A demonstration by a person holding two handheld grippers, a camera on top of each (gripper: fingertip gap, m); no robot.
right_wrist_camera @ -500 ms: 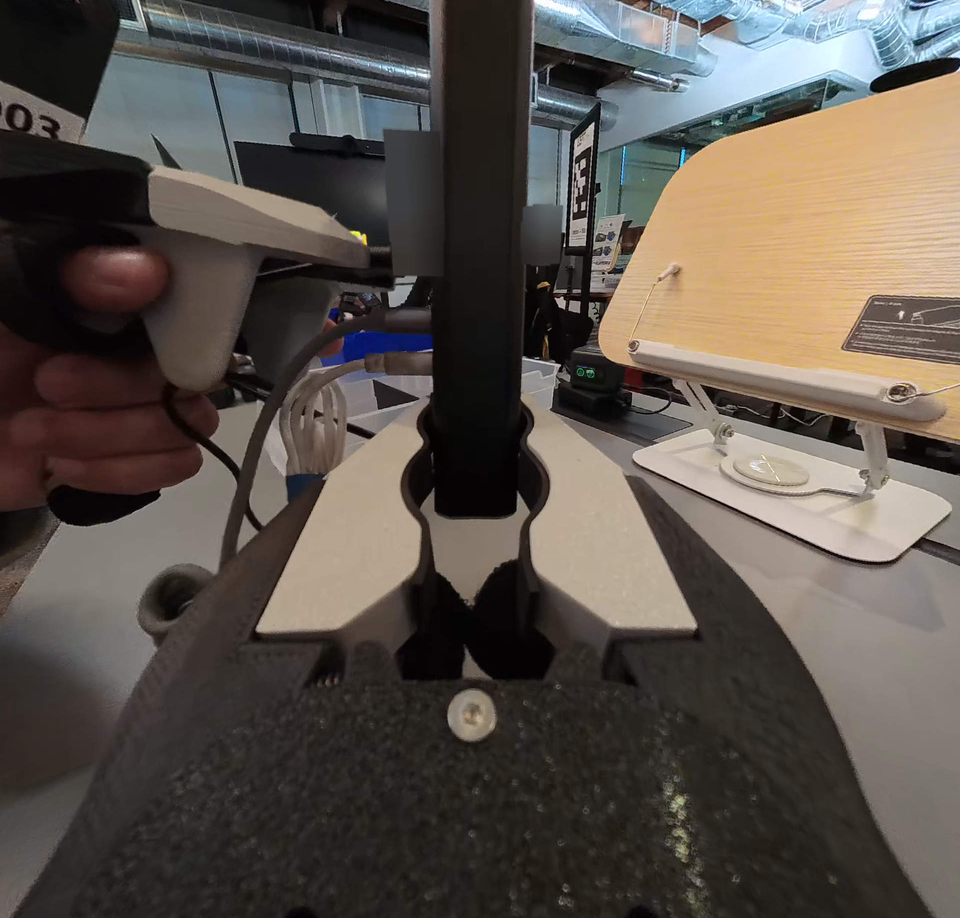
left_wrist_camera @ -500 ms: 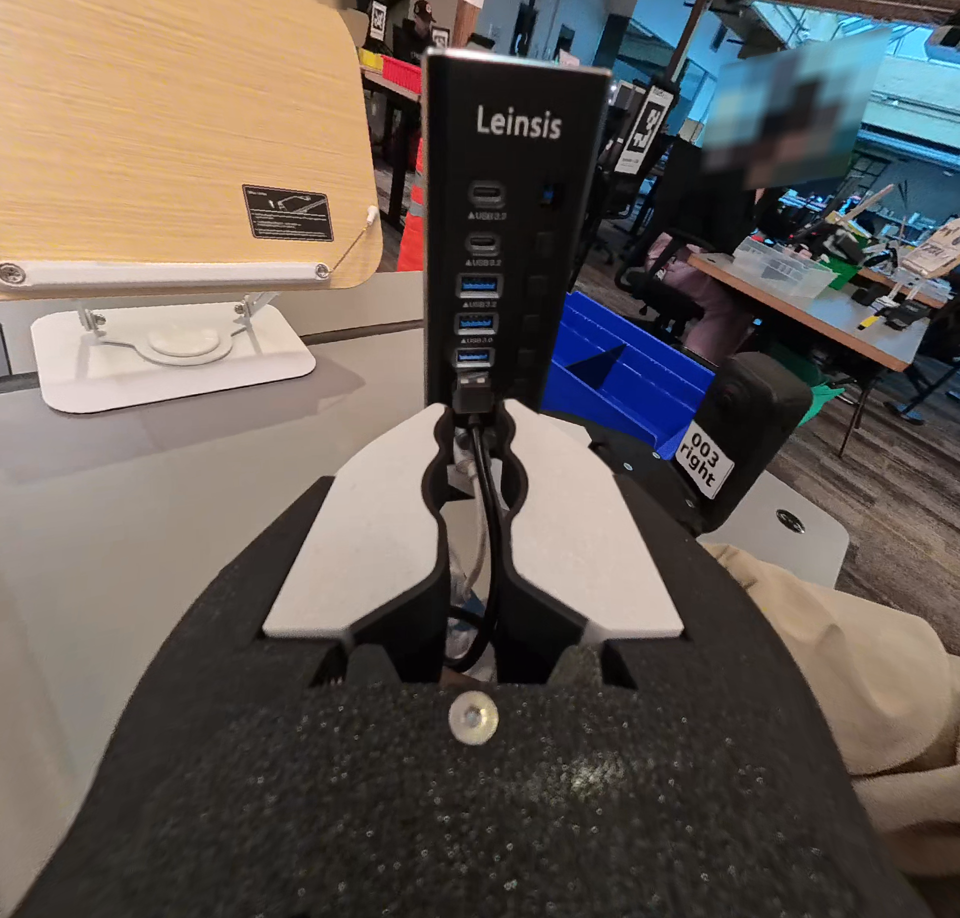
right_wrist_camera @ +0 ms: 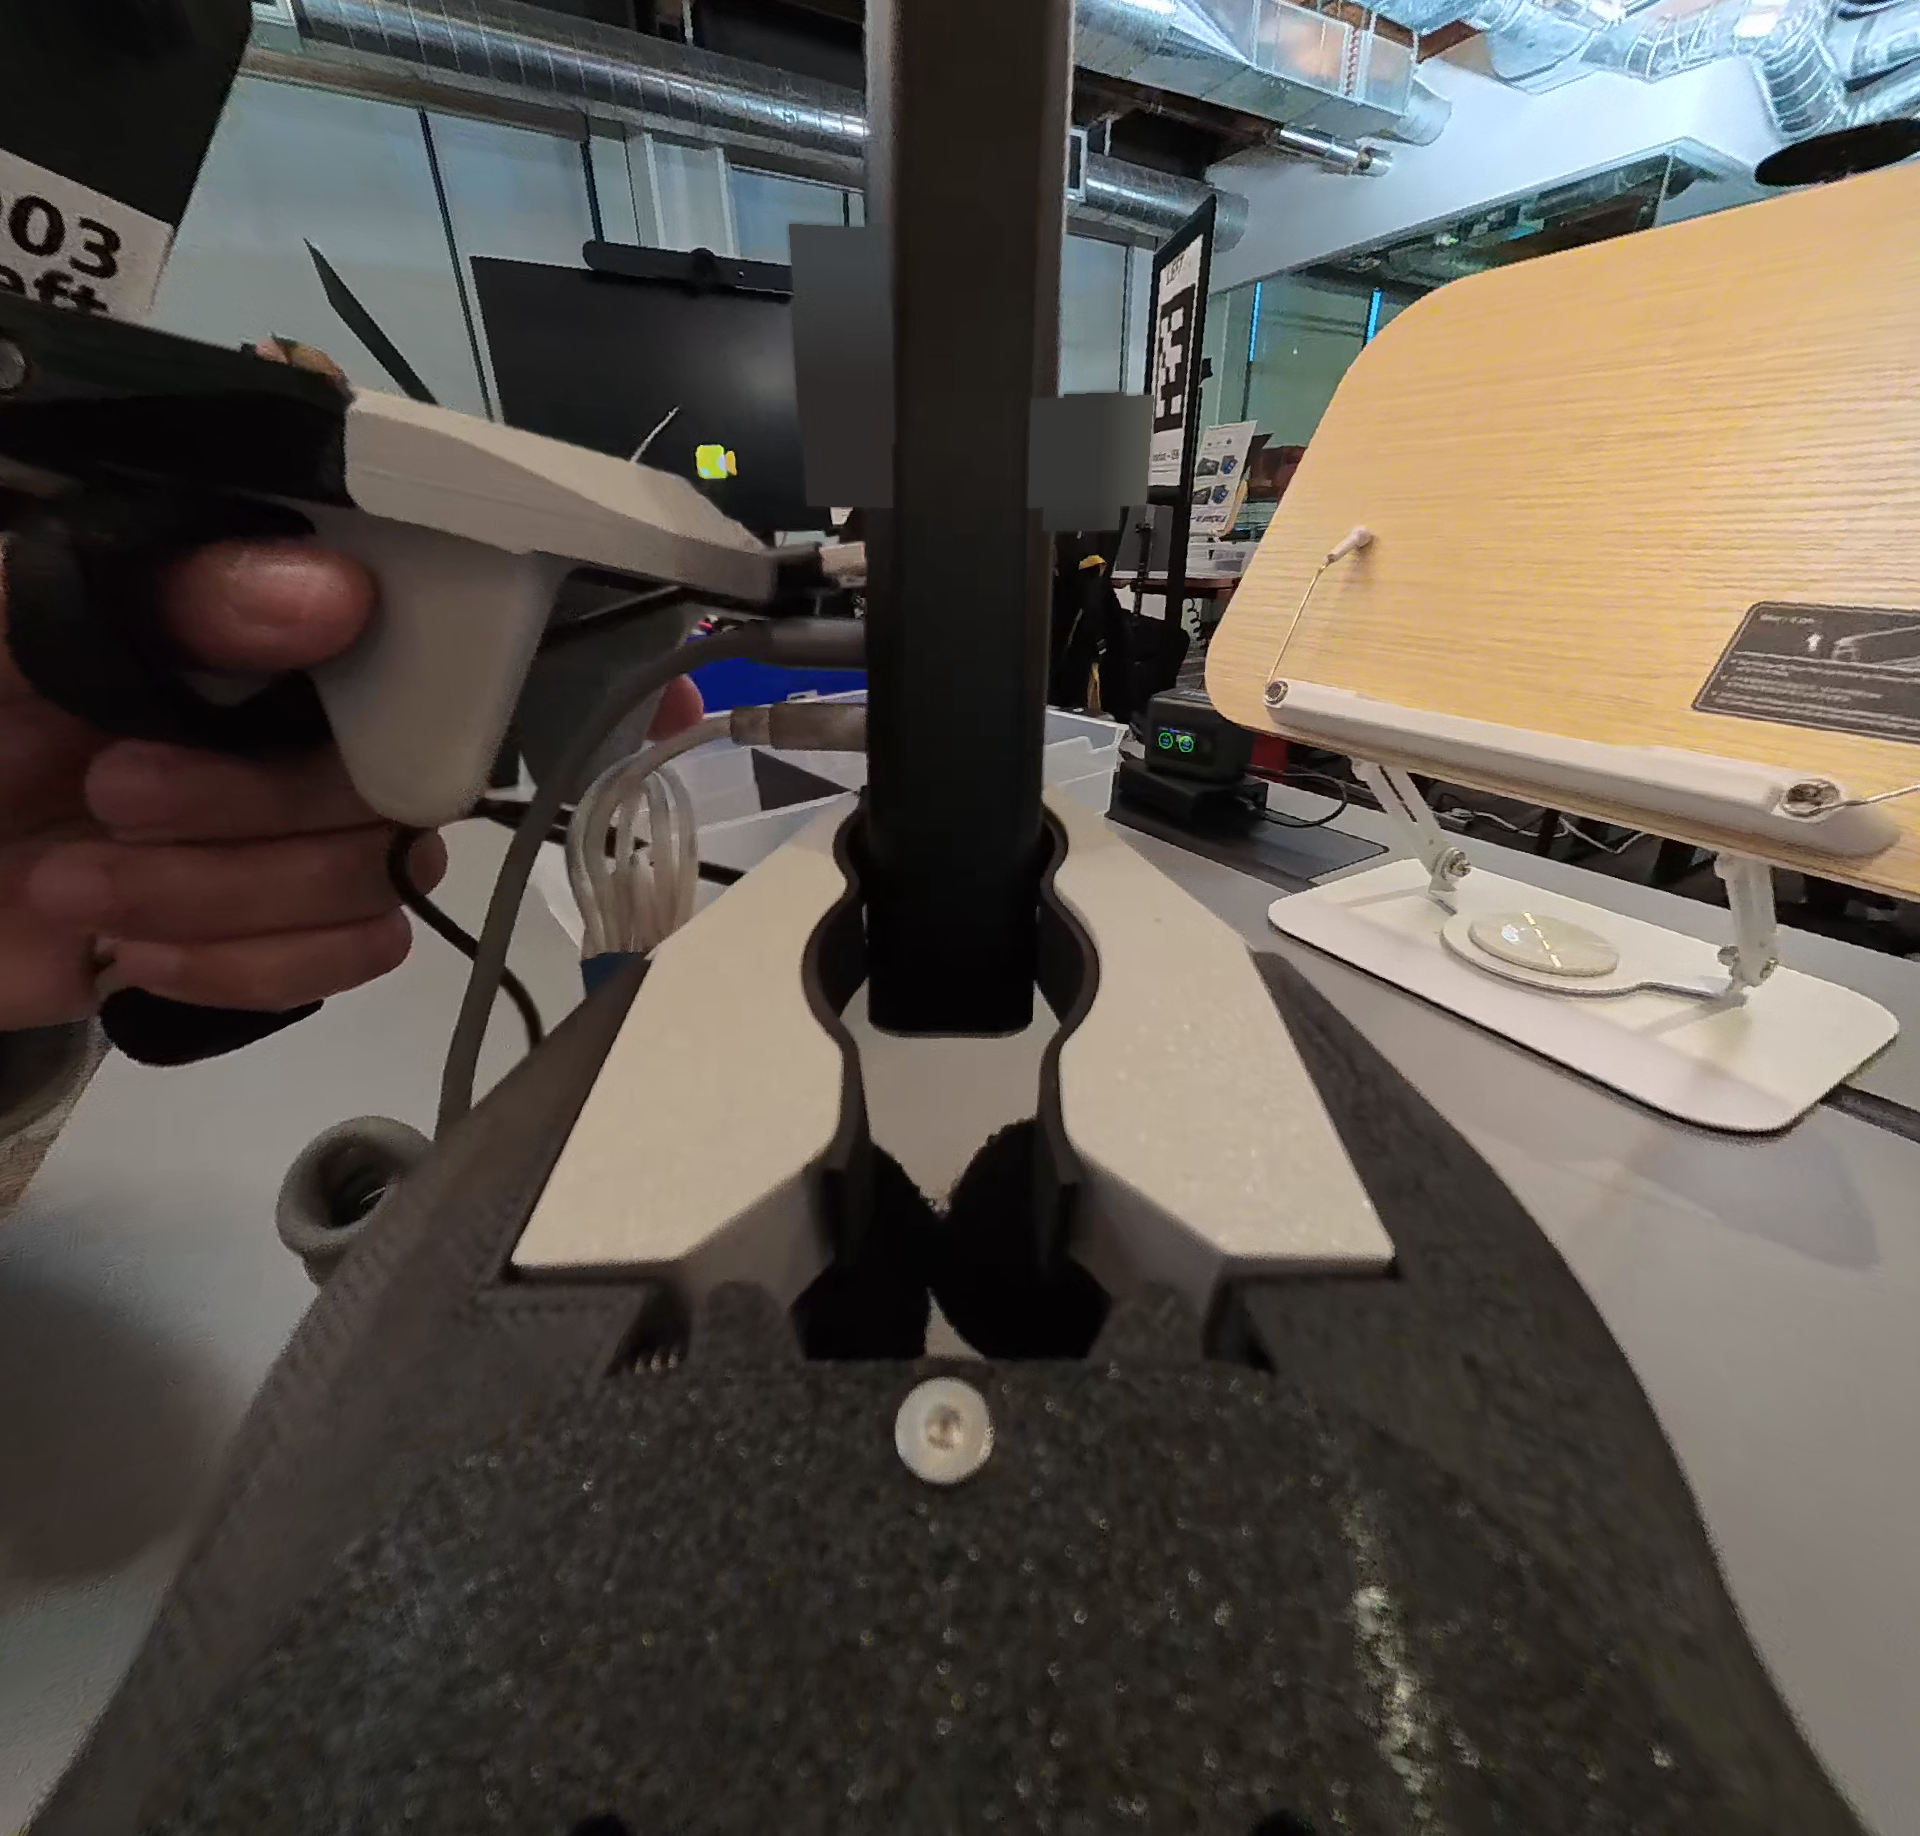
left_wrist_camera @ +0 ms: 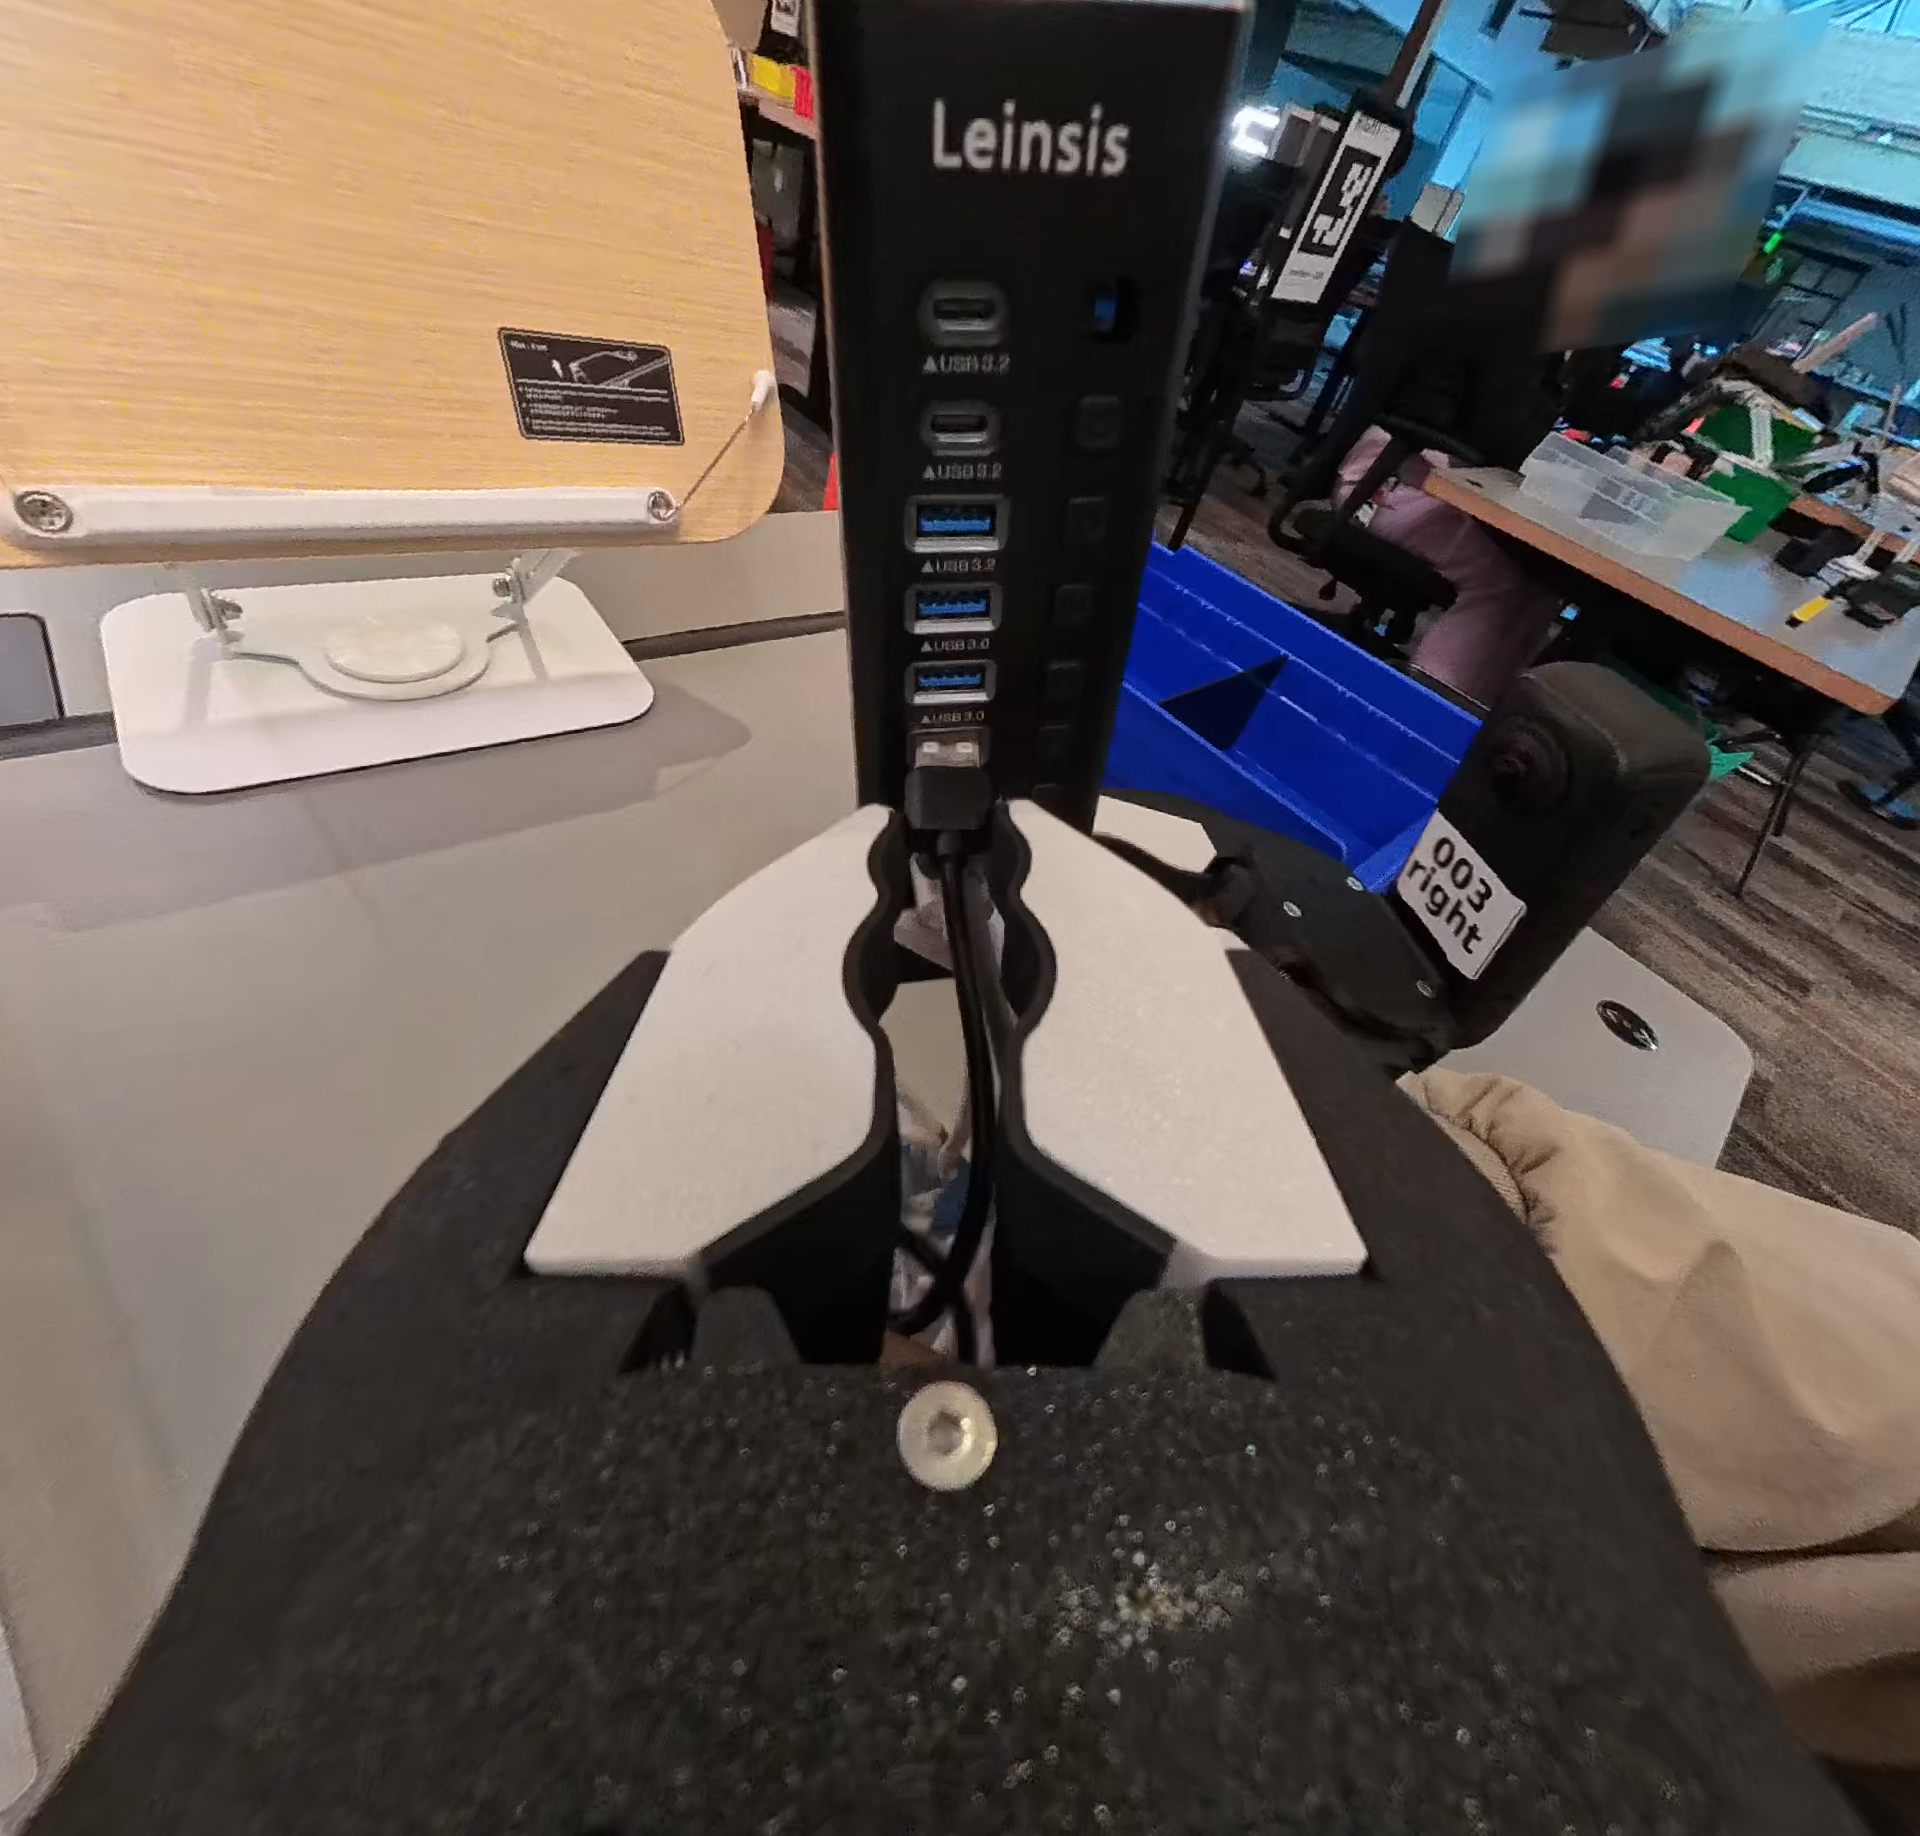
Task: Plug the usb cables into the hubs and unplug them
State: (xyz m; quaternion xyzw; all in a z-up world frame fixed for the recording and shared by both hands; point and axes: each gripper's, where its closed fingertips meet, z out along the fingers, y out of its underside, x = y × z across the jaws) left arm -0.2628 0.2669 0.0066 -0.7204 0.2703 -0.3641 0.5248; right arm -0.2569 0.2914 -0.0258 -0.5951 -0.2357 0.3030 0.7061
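Note:
A black USB hub (left_wrist_camera: 1029,384) stands upright with its row of ports facing the left wrist view. My left gripper (left_wrist_camera: 948,820) is shut on a black USB plug (left_wrist_camera: 948,794) at the hub's lowest port, and the plug's metal tip shows there. Its black cable (left_wrist_camera: 971,1059) runs back between the fingers. My right gripper (right_wrist_camera: 951,851) is shut on the lower end of the hub (right_wrist_camera: 966,436), seen edge-on. There, the left gripper (right_wrist_camera: 790,571) meets the hub from the left. A grey cable (right_wrist_camera: 800,643) and a white cable (right_wrist_camera: 790,726) are plugged in just below it.
A wooden book stand (left_wrist_camera: 364,228) on a white base stands on the grey table (left_wrist_camera: 312,1007), and shows at the right in the right wrist view (right_wrist_camera: 1610,539). A blue bin (left_wrist_camera: 1299,706) sits behind the hub. A coiled white cable (right_wrist_camera: 634,851) lies near a hand (right_wrist_camera: 208,830). The left gripper's tips are roughly 4 cm from the right gripper's.
The hub looks slightly larger and nearer in the left wrist view. Both grippers keep their holds, and little else has moved.

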